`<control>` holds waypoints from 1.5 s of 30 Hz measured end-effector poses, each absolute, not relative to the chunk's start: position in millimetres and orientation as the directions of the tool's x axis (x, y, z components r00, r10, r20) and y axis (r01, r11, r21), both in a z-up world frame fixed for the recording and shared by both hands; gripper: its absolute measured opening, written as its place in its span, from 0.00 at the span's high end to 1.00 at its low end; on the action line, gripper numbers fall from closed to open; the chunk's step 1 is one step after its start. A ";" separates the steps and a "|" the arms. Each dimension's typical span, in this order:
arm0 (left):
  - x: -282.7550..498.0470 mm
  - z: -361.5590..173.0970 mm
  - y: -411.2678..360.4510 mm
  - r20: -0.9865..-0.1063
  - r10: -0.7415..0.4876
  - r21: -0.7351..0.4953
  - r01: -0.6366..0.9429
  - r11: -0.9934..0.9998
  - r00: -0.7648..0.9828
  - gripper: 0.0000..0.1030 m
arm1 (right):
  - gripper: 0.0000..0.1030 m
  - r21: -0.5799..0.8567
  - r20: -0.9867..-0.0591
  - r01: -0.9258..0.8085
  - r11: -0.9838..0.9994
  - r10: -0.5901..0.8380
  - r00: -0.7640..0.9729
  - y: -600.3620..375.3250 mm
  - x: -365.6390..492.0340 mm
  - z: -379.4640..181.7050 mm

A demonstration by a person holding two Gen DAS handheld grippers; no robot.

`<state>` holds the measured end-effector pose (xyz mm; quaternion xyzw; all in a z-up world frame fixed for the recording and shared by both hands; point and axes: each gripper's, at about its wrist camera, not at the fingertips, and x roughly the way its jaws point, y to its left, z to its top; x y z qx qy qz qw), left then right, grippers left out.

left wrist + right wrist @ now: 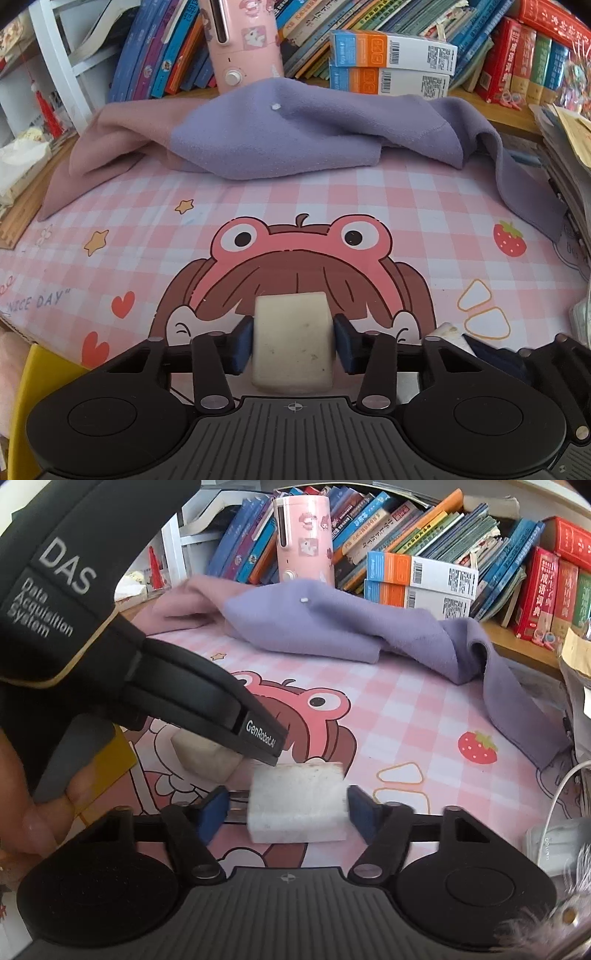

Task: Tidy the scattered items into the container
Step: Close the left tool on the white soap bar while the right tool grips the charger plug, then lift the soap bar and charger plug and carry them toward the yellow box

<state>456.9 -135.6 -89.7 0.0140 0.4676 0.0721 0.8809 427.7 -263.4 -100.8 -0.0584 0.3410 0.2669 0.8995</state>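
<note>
My left claw [293,341] is clenched on a cream eraser [291,343]; both blue pads [242,345] press against its sides, and it sits low over the pink checked mat [369,206] on the bench. My right claw [284,810] straddles a speckled white block [297,803] that lies on the mat. The right-hand pad sits against the block's edge, while the left-hand pad stands clear with a gap, so I count this claw as released. From the right wrist view the left claw's black body crosses the upper left, its tip just above the cream eraser and just beside the white block. A yellow container [40,384] shows at the mat's near left edge, though I see only part of it, half hidden behind the rig. Farther back, a purple cloth [295,136] and a pink cloth [122,136] lie rumpled across the mat. Behind them stand a pink tumbler [243,40], two stacked boxes [391,62] and a row of books [480,40].
</note>
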 end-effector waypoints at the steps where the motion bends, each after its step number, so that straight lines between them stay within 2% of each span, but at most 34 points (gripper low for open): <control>1: 456.2 -89.4 -134.8 -0.821 0.137 0.088 -0.114 0.990 0.555 0.63 | 0.38 0.073 -0.647 -0.520 0.851 0.437 0.625 -262.6 427.2 -100.8; 4: 453.0 -87.3 -134.3 -0.820 0.122 0.072 -0.111 0.991 0.560 0.67 | 0.39 0.063 -0.650 -0.511 0.857 0.424 0.630 -262.2 427.1 -100.5; 14: 426.3 -69.8 -149.8 -0.802 0.066 0.034 -0.065 0.997 0.594 0.70 | 0.39 0.048 -0.689 -0.403 0.914 0.322 0.649 -285.5 410.4 -89.0; 36: 314.0 8.2 -152.5 -0.677 -0.070 -0.057 0.042 0.997 0.733 0.72 | 0.39 -0.013 -0.616 -0.420 0.907 0.323 0.718 -287.5 328.9 -16.1; 45: 256.1 28.6 -137.3 -0.620 -0.133 -0.036 0.141 0.989 0.773 0.72 | 0.39 -0.048 -0.599 -0.426 0.903 0.315 0.736 -295.9 261.8 9.2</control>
